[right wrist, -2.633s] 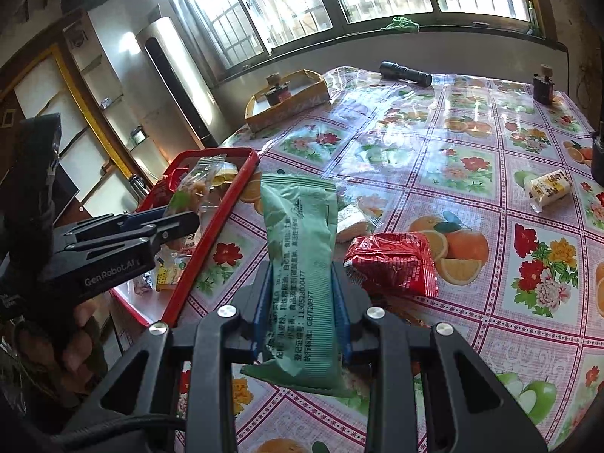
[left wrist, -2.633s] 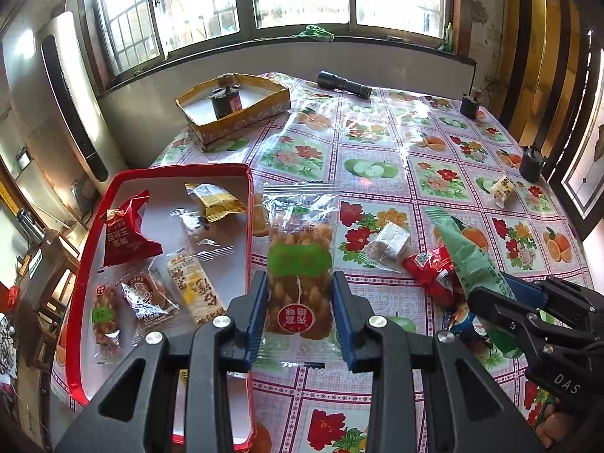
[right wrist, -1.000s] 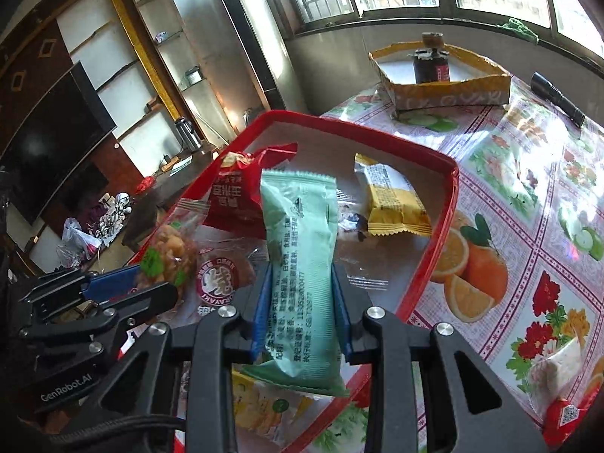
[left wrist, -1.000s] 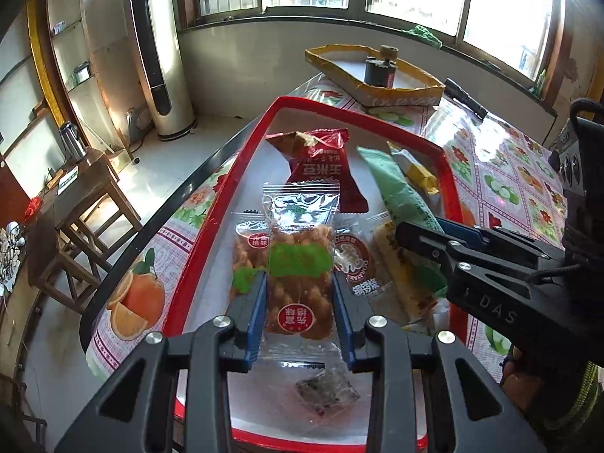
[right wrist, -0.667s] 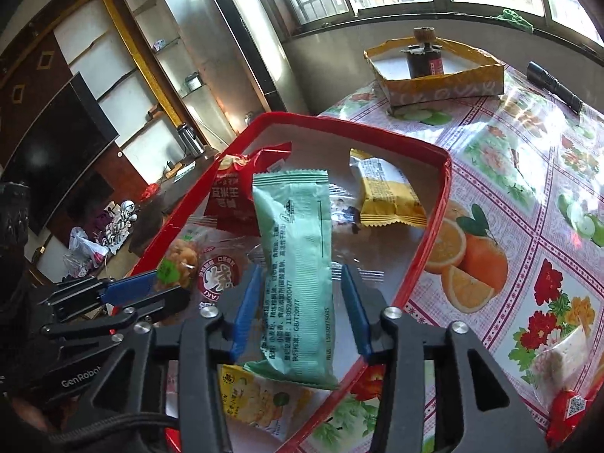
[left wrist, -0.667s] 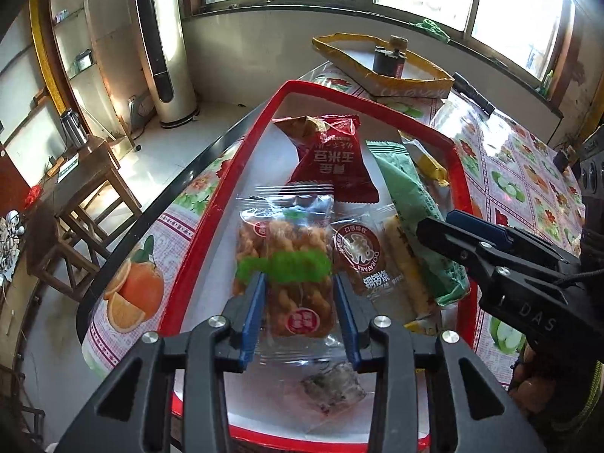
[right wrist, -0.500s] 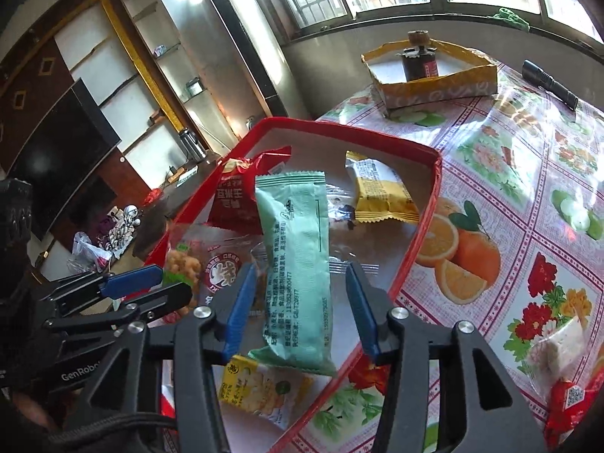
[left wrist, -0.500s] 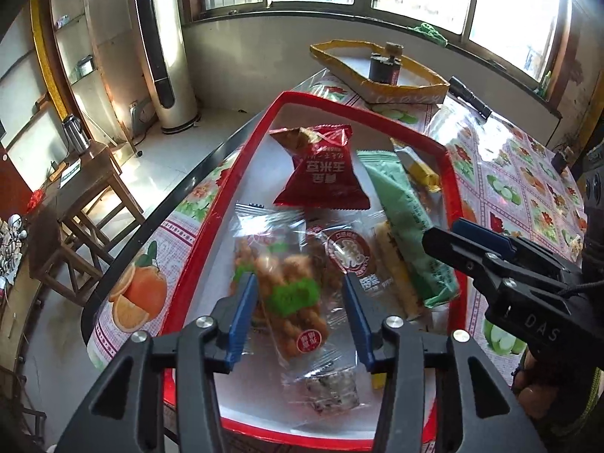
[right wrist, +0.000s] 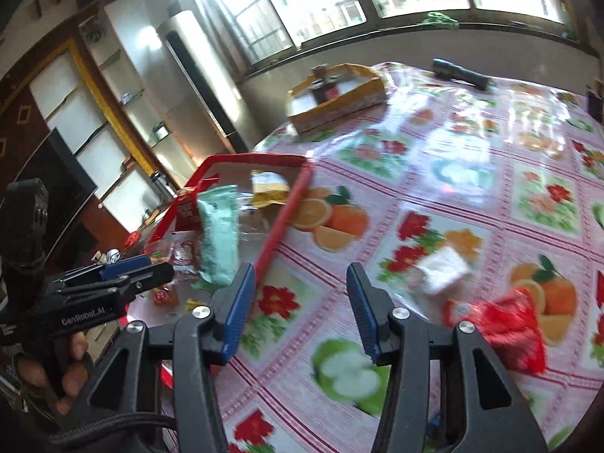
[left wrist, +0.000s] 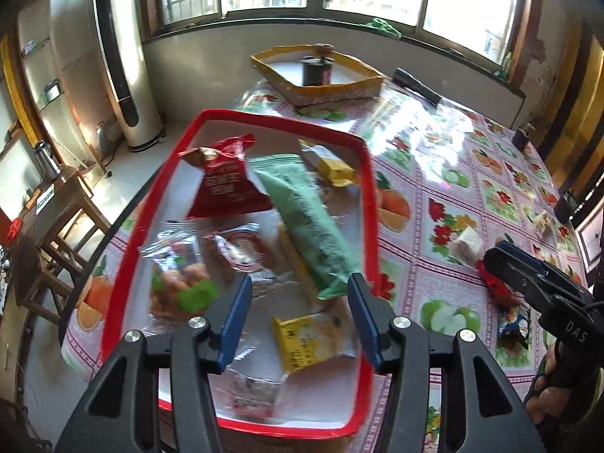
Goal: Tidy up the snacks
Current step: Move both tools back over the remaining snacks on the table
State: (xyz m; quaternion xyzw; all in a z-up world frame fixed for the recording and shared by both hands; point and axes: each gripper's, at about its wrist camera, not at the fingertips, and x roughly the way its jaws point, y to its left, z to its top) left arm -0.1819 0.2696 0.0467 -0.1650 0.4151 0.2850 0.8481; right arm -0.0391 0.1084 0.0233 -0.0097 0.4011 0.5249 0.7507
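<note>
I had the left gripper (left wrist: 298, 317) spread wide and empty over the red tray (left wrist: 368, 204), green packet (left wrist: 309, 226) and twist-snack bag (left wrist: 177, 283) lying inside. Right gripper (right wrist: 298, 305) was also spread, empty, above the tablecloth (right wrist: 472, 188) near a red packet (right wrist: 509, 324).

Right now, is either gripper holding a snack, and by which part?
Nothing is held. The left gripper and right gripper are both open and empty; the green packet lies in the red tray.
</note>
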